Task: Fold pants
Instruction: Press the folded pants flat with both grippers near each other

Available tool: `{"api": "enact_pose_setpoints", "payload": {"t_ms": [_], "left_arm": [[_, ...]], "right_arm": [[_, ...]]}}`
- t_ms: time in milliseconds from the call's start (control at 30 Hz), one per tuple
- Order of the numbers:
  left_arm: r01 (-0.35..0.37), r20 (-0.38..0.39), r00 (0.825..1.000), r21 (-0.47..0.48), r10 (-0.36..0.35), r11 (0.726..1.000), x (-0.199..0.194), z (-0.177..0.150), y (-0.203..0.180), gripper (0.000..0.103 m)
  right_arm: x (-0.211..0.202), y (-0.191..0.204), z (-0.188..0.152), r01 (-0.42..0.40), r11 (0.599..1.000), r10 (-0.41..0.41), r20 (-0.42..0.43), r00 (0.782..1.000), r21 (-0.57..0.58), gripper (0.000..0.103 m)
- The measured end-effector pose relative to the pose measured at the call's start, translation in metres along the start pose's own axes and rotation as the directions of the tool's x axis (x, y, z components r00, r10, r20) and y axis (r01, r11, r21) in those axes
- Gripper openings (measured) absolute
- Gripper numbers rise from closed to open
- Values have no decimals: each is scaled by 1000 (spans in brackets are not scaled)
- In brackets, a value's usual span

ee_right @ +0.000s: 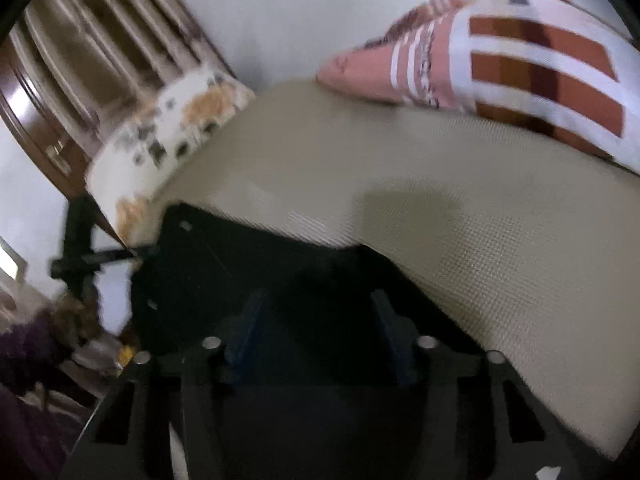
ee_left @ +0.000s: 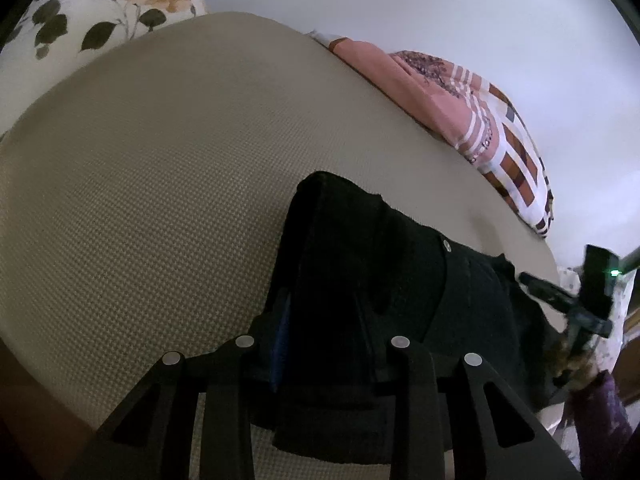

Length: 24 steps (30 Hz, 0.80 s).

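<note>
I see bare bed left of the black pants. Left hand-held gripper clamps them; right hand-held gripper state is unclear, blurred.

Left gripper: matte black angular frame with triangular cut-outs, four round silver pins and blue finger lining. Right gripper: identical black frame, silver pins, blue fingers. Purple sleeve noted.
</note>
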<state>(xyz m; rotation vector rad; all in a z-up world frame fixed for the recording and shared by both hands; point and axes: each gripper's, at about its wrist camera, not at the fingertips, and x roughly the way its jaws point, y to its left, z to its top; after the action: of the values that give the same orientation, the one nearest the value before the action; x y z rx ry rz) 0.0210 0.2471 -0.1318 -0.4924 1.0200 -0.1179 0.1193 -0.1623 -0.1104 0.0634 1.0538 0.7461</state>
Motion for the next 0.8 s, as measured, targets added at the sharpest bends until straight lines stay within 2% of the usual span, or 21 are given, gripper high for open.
{"api": "enact_pose_setpoints", "payload": {"t_ms": [167,233,267,367,500,600,800], "left_arm": [[2,-1,1000,-18,-2,1000,0,0,3,31],[5,1,1000,-29,-5,1000,0,0,3,31],[6,1,1000,-34,-6,999,1,0,4,31],[4,7,1000,-39,-3,999,1,-2,4,31],[-3,44,999,-27,4,1000,1,-4,1,32],[-9,50,999,-27,10,1000,8,1,2,32],[-21,46,999,-59,24,998,21,6,10,37]], "right_arm": [[26,-13,5,-12,1000,12,-71,997,-7,47],[30,-12,9,-36,999,34,-84,996,-15,26],[31,-8,10,-22,999,18,-90,996,-42,12],[35,-4,13,-3,997,-3,-88,996,-73,10],[30,-8,20,8,999,-9,-27,1000,-32,8],[35,-15,24,53,999,-53,8,999,2,6],[47,-20,33,108,994,-108,0,994,4,5]]}}
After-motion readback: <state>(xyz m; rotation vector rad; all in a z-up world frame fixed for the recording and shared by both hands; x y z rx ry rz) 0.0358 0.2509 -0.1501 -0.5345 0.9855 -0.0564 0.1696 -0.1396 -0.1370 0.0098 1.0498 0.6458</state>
